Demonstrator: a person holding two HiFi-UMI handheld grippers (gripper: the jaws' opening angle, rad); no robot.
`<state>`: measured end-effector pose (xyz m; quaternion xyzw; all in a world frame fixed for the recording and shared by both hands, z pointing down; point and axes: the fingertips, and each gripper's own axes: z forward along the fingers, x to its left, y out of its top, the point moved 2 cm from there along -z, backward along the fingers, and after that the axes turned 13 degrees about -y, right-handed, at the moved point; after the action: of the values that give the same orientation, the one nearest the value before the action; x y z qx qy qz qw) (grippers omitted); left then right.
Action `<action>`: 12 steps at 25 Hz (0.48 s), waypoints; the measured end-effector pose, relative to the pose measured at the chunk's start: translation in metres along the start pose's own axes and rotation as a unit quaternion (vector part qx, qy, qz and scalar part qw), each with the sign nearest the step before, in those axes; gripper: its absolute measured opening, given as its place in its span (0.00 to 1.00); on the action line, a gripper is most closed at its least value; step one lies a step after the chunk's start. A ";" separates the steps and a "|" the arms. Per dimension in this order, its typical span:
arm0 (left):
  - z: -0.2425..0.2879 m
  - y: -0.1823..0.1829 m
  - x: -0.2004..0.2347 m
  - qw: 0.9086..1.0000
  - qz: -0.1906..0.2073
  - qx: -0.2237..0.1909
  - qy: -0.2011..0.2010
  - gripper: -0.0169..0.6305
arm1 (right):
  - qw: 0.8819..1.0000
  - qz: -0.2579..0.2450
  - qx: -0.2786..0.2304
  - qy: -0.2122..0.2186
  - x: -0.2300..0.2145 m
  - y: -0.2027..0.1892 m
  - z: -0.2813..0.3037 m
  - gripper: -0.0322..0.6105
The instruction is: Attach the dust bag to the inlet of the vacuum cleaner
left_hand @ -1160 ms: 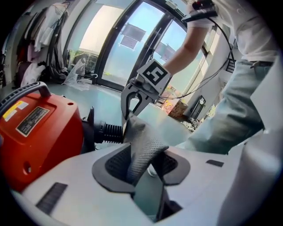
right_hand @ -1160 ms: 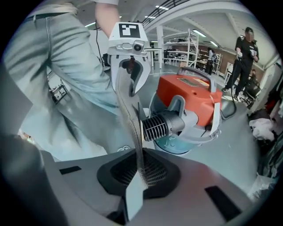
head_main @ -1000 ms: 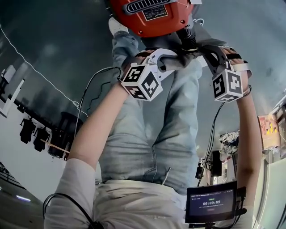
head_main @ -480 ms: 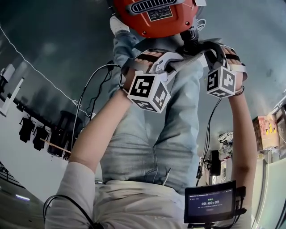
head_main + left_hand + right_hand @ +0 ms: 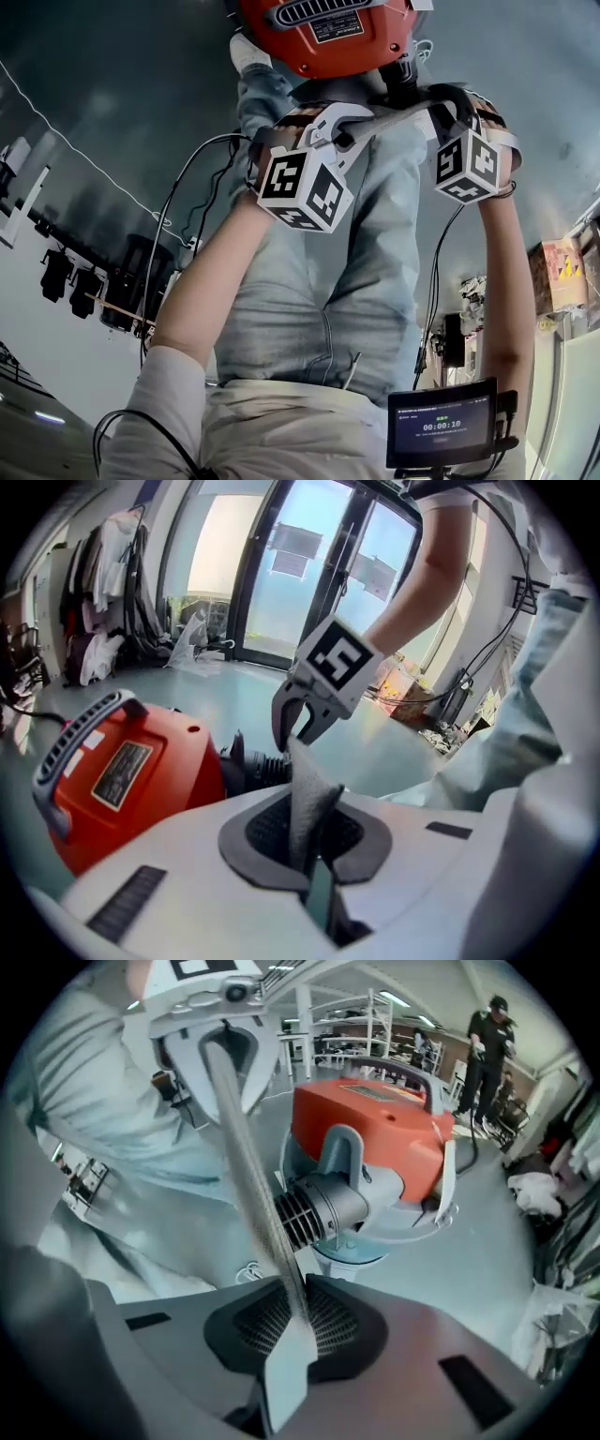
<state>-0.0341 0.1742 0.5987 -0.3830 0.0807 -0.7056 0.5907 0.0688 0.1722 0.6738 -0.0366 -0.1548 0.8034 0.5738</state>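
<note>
Left tool (image 5: 312,860) clenched on the bag (image 5: 307,799): in the left gripper view its pads pinch a fold of grey fabric, which runs up and away as a taut strip into the jaws of the right tool (image 5: 296,735). Right tool likewise clenched: in the right gripper view it grips the other end of the same strip, seen edge-on as fine mesh, climbing to the left tool at top left. We log the bag off the floor (image 5: 487,1269), stretched between the two tools in front of the orange vacuum (image 5: 375,1133). The black ribbed inlet (image 5: 319,1208) faces the right tool's camera and the strip crosses just in front of it; we cannot tell whether they touch. Head view: vacuum at the top, both tools just below it, over the wearer's jeans (image 5: 319,281). A small screen (image 5: 442,422) sits at lower right. A bystander (image 5: 487,1044) stands well behind the vacuum
</note>
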 end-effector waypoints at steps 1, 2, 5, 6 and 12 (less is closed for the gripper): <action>-0.001 0.007 -0.001 1.000 0.007 0.002 0.005 0.05 | 1.000 0.012 0.001 0.006 -0.002 -0.002 0.003 0.10; 0.001 0.009 0.001 1.000 0.011 0.003 0.013 0.05 | 1.000 0.011 0.006 0.007 -0.003 -0.002 0.004 0.10; 0.004 -0.014 0.023 0.999 -0.013 0.002 0.040 0.05 | 0.999 -0.050 0.016 -0.003 -0.004 0.007 -0.004 0.10; 0.006 -0.024 0.029 0.999 -0.022 0.005 0.044 0.05 | 0.997 -0.074 0.017 -0.009 -0.004 0.013 -0.009 0.10; 0.000 -0.025 0.019 0.999 -0.040 -0.003 0.024 0.05 | 0.999 -0.049 0.022 0.000 -0.004 0.013 -0.007 0.11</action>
<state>-0.0537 0.1640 0.6216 -0.3702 0.0815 -0.7373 0.5592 0.0596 0.1665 0.6628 -0.0166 -0.1388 0.7777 0.6128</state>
